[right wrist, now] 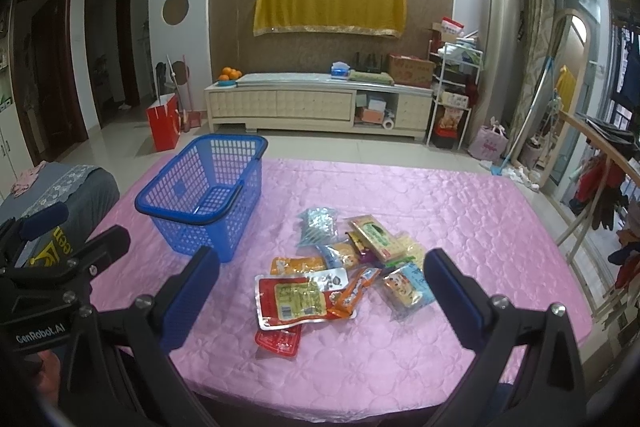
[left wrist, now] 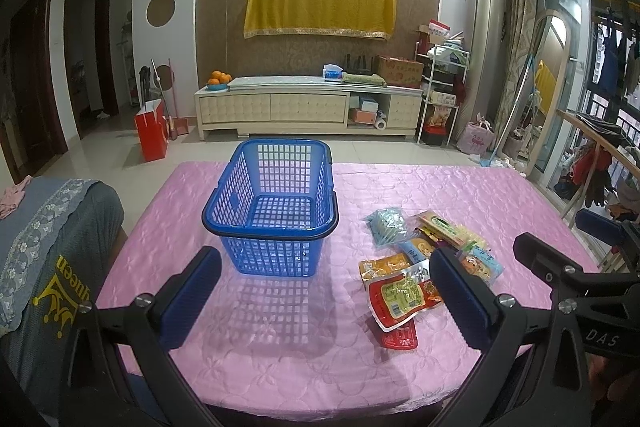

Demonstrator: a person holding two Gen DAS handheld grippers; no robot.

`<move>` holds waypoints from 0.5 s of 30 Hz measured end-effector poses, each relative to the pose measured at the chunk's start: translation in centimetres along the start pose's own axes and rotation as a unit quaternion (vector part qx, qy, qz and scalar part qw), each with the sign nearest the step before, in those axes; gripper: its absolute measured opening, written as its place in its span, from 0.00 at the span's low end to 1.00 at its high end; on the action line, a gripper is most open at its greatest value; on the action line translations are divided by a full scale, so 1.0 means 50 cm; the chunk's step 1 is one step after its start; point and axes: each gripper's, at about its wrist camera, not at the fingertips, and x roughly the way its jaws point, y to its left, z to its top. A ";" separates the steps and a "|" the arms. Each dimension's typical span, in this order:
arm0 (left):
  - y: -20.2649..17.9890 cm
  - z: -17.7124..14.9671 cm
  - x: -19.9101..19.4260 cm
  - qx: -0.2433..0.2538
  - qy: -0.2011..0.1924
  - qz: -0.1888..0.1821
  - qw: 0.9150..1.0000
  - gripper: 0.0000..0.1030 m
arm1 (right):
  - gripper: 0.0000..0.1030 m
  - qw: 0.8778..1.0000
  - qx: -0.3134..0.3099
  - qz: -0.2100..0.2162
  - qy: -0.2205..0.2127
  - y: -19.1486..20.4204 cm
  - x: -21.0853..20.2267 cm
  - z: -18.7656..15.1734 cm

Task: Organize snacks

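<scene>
Right now the blue plastic basket stands upright on the pink quilted tablecloth, and nothing shows inside it; through its grid walls and floor only the cloth is visible. Its black handles lie folded down along the rim.

To the basket's right, apart from it, the snack packets lie loose in an overlapping heap on the cloth. Nearest the front edge is a red-and-green vacuum pack, lying over a small red sachet. An orange packet sits behind it, a silvery blue-green pouch lies at the far end of the heap, and a yellow-green packet is beside that. A light blue cartoon-printed packet is at the right.

The left gripper hovers above the near edge of the table, fingers spread wide with nothing between them, facing the basket. The right gripper is likewise spread wide and holds nothing, with the heap lying in view between its two fingers.

Bare cloth runs broad on the right and far sides of the heap, and in front of the basket. A grey-covered chair stands against the table's left edge.
</scene>
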 end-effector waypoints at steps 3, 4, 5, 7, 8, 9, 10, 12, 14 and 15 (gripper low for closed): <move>0.000 0.001 -0.002 0.000 0.000 -0.001 1.000 1.00 | 1.00 1.000 0.000 0.000 -0.001 0.000 0.000 0.000; 0.001 0.003 -0.001 0.000 0.000 -0.001 1.000 1.00 | 1.00 1.000 0.000 0.000 -0.001 -0.001 0.000 -0.001; 0.001 0.004 0.000 0.000 0.002 -0.001 1.000 1.00 | 1.00 1.000 0.000 0.000 -0.001 0.000 0.000 0.000; 0.000 0.004 0.001 0.000 0.002 0.000 1.000 1.00 | 1.00 1.000 -0.001 0.003 -0.001 0.000 0.001 0.000; -0.002 0.007 0.002 0.002 0.002 0.000 1.000 1.00 | 1.00 1.000 -0.001 0.007 0.000 -0.001 0.003 0.001; -0.004 0.009 0.004 0.004 0.003 0.000 1.000 1.00 | 1.00 1.000 0.001 0.011 0.003 -0.003 0.005 0.002; -0.006 0.011 0.006 0.007 0.003 -0.001 1.000 1.00 | 1.00 1.000 0.003 0.013 0.003 -0.007 0.009 0.001; -0.015 0.015 0.011 0.014 0.005 -0.005 1.000 1.00 | 1.00 1.000 0.002 0.015 0.003 -0.011 0.014 0.005; -0.026 0.023 0.020 0.028 0.008 -0.018 0.999 1.00 | 1.00 1.000 -0.002 0.012 0.003 -0.020 0.021 0.006; -0.031 0.026 0.025 0.035 0.008 -0.024 0.999 1.00 | 1.00 1.000 -0.003 0.012 0.003 -0.028 0.024 0.007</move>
